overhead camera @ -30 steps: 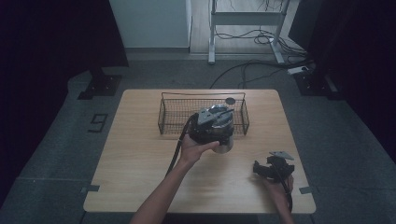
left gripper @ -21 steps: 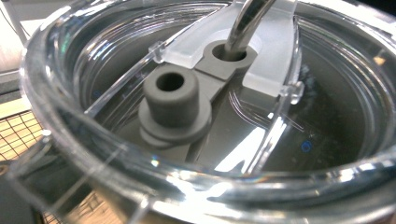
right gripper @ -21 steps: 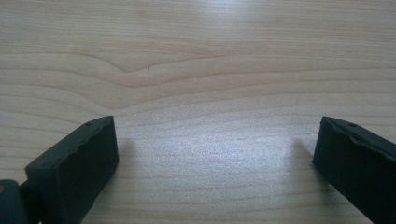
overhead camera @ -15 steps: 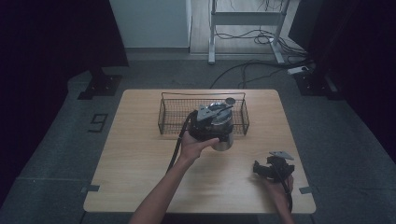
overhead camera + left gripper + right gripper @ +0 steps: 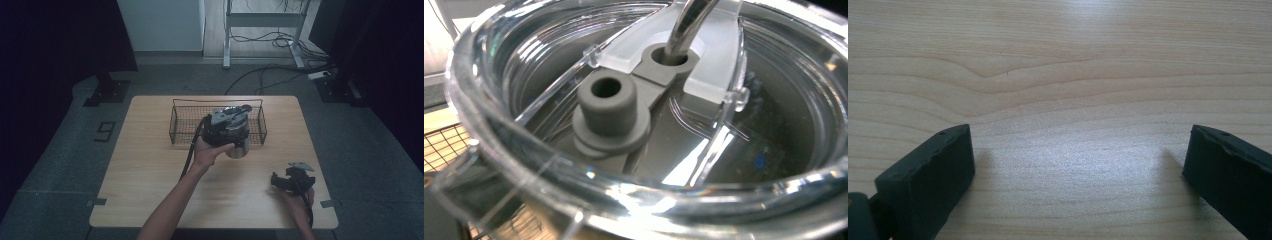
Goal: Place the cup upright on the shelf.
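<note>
My left gripper (image 5: 226,124) hangs over the front edge of the wire basket (image 5: 180,125) with a steel tumbler (image 5: 238,148) under it, apparently gripped. Seen from the left gripper view, the tumbler's clear lid (image 5: 574,60) sits very close, with a grey slider (image 5: 610,112) and a metal straw (image 5: 688,22) through it; the jaws themselves are hidden. My right gripper (image 5: 289,181) rests low on the table near the front right. Its jaws stand wide apart over bare wood, and the right gripper (image 5: 1078,160) holds nothing.
The black wire basket stands at the back middle of the wooden table (image 5: 150,175). A black cable (image 5: 189,155) trails from the left gripper along the forearm. Cables and a metal stand (image 5: 260,30) lie on the floor beyond the table.
The left gripper and the tumbler have shifted slightly away from me, toward the basket. The right gripper has stayed put.
</note>
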### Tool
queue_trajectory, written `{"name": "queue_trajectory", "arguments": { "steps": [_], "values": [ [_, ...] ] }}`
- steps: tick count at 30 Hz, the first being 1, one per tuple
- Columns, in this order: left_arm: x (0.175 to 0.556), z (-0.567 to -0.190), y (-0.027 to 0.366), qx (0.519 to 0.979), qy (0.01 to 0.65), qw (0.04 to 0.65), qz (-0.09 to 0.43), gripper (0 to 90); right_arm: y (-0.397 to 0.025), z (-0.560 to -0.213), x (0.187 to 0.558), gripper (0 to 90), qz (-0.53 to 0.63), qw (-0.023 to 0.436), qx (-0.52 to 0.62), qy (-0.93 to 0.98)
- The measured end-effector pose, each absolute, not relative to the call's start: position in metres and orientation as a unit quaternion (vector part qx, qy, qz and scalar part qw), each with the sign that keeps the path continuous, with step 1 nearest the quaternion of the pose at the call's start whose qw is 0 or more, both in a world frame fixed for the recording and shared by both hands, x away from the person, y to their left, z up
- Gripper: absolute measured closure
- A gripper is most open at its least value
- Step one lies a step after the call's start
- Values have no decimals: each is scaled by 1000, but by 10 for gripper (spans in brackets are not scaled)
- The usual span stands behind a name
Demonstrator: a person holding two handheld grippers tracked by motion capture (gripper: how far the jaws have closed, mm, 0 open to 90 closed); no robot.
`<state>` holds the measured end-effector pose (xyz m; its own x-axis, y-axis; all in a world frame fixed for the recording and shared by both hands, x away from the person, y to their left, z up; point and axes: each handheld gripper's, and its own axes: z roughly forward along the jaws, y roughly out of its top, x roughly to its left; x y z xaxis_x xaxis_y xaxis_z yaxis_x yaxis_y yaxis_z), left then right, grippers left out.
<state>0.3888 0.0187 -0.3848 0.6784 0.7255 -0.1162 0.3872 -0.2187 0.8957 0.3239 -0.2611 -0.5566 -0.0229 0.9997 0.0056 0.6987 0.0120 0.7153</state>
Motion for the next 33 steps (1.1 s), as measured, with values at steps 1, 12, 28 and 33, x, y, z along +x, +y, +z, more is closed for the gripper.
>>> {"name": "queue_trajectory", "arguments": {
  "steps": [1,12,28,33],
  "values": [
    [390,-384,19,762,364,508,167,39,-261,-557,324,0,279,269,645,659],
    [400,-378,16,762,364,509,169,39,-261,-557,324,0,279,269,644,659],
    [408,-360,21,753,364,515,188,40,-261,-557,324,0,279,270,644,659],
    [413,-359,23,748,371,513,197,40,-261,-557,324,0,280,269,644,659]
  ]
}}
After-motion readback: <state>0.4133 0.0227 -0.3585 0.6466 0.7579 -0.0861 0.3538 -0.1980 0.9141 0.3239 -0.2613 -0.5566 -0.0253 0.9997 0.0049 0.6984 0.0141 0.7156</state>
